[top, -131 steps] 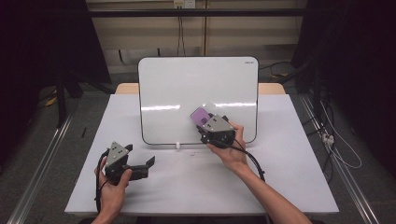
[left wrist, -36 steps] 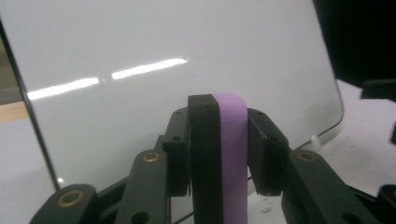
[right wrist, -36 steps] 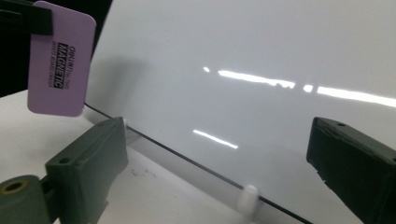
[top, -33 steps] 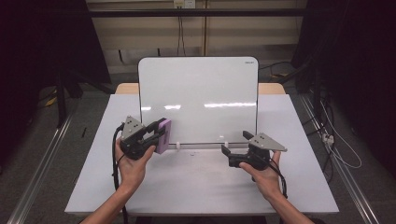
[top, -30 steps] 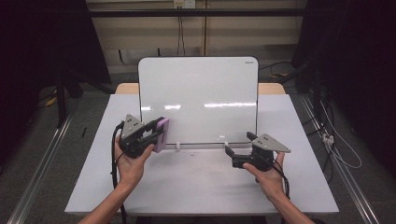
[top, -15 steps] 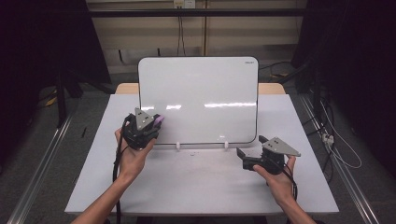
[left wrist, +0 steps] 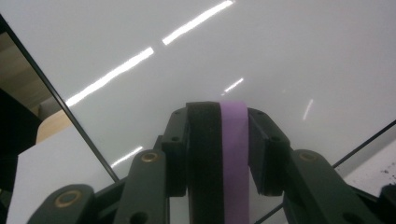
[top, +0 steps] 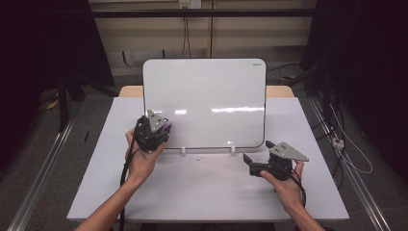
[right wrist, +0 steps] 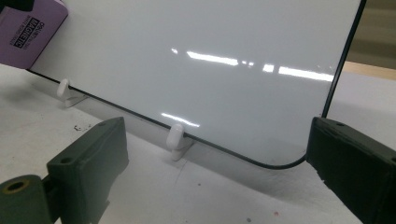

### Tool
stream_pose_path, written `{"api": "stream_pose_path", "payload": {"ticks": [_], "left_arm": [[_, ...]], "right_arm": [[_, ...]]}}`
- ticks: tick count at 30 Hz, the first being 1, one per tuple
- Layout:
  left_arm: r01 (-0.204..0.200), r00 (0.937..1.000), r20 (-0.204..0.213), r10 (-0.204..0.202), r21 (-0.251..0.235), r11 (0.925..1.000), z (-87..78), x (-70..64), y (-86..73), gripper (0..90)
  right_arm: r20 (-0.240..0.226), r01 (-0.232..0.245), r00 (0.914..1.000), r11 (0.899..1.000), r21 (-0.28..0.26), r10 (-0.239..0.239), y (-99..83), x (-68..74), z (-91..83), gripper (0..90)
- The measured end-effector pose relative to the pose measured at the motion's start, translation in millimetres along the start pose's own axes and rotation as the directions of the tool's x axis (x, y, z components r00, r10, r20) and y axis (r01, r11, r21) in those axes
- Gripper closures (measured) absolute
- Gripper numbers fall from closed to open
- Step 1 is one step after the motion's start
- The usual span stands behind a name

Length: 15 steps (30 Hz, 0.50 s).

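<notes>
My left gripper (left wrist: 219,109) is clamped on the purple eraser (left wrist: 233,154), right at the whiteboard (top: 204,103)'s lower left. Best bet: keep it flat, wipe evenly. Right gripper (top: 251,162) idles wide on the counter (top: 202,192).

Your whiteboard (top: 211,96) has a glossy, smooth white face that mirrors the ceiling lights as bright streaks, edged by a thin dark rim. It stands in small white plastic feet (right wrist: 175,137) with a soft sheen. The magnetic eraser (left wrist: 233,154) in your left hand-held gripper (top: 153,134) shows a matt purple plastic body beside a black felt-like layer. Your right hand-held gripper (top: 269,161) has matt black plastic jaws with brass-coloured metal pins, and a flat grey plate on top. The table (top: 202,192) is matt white, slightly scuffed and speckled, with a pale wood edge behind.
</notes>
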<state>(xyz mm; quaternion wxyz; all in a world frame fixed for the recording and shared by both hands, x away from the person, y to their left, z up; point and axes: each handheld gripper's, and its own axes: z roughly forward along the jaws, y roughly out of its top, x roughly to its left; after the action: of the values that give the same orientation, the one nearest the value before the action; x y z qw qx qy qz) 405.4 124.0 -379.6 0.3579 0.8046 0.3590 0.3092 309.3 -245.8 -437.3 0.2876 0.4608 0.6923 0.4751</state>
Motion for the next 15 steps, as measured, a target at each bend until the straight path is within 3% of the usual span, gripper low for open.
{"api": "stream_pose_path", "payload": {"ticks": [4,9,15], "left_arm": [[0.045,0.9986,0.028,-0.045,0.002,0.9990,2.5,4.5,-2.5,57.4],[0.105,0.9919,0.074,-0.103,-0.028,0.9940,-1.7,11.4,-6.6,39.2],[0.179,0.9725,0.165,-0.164,-0.078,0.9808,-13.6,16.2,-15.7,15.7]], "right_arm": [[0.002,-0.004,1.0000,1.000,-0.008,0.004,0.7,-1.4,-0.9,5.3],[0.005,-0.009,0.9999,1.000,-0.012,0.009,0.9,-3.8,-1.1,5.2],[0.029,-0.002,0.9996,1.000,-0.013,0.002,1.0,-4.4,-3.2,4.2]]}}
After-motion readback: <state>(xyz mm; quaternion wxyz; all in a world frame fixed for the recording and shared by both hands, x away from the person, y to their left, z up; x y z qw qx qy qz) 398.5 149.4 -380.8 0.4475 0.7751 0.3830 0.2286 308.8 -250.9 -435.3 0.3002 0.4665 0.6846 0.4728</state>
